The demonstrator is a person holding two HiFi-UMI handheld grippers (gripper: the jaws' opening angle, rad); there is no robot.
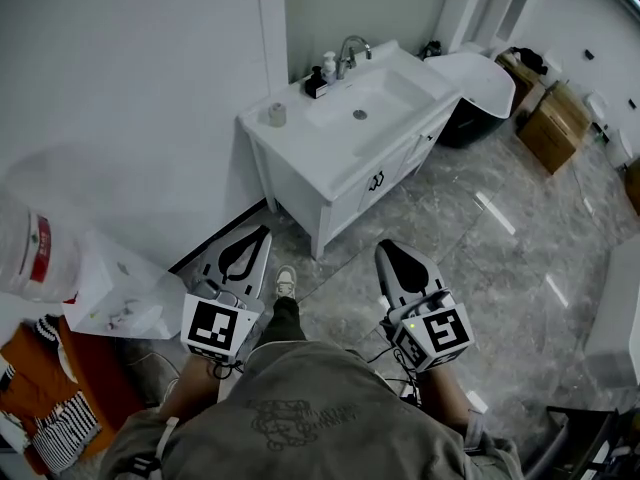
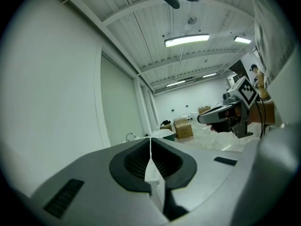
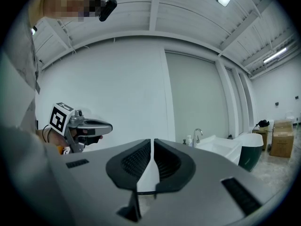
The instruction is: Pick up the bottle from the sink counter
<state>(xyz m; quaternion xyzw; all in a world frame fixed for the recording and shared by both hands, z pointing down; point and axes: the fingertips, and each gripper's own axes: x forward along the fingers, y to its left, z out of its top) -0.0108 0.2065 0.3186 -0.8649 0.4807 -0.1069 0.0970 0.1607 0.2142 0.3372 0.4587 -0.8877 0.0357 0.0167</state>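
Observation:
A small white pump bottle (image 1: 328, 66) stands on the white sink counter (image 1: 300, 133) beside the chrome faucet (image 1: 352, 50), with a dark object (image 1: 316, 84) just in front of it. In the right gripper view the bottle (image 3: 188, 140) shows far ahead by the faucet (image 3: 197, 134). My left gripper (image 1: 263, 231) and right gripper (image 1: 384, 247) hover side by side over the floor, well short of the vanity. Both point level, and each has its jaws together on nothing. The left gripper (image 2: 150, 138) faces the wall and the vanity's end; the right gripper (image 3: 152, 139) faces the sink.
A small round roll (image 1: 277, 114) sits at the counter's left corner. A white bathtub (image 1: 480, 83) and cardboard boxes (image 1: 553, 123) lie beyond the vanity to the right. A white bag (image 1: 115, 293) and a large water jug (image 1: 30, 248) are at the left wall.

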